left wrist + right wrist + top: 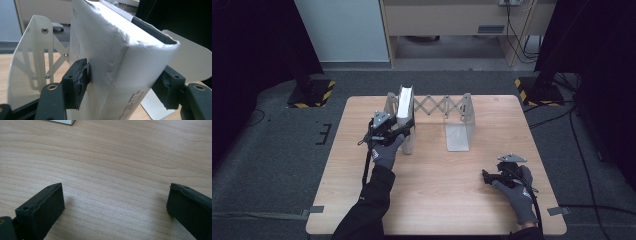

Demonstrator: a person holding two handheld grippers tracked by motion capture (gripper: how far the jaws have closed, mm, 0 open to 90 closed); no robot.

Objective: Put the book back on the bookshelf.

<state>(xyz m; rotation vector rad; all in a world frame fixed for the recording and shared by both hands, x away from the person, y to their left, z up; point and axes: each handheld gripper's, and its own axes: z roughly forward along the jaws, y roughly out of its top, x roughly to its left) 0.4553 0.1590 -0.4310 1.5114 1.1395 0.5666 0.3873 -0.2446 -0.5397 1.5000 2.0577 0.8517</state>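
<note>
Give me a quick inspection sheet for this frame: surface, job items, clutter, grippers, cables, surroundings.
Surface: light wooden table, bare in the foreground.
Job's things: white book standing upright at the left end plate of an extendable metal bookend rack; right end plate stands apart with nothing against it.
Clutter: nothing seen.
Grippers: left gripper clamped across the book's spine, pads touching both covers; right gripper open, low over the table near the right front.
Cables: one trails from each gripper; more on the floor at right.
Surroundings: grey carpet, hazard-striped stand bases, dark curtains, cabinets behind.
</note>
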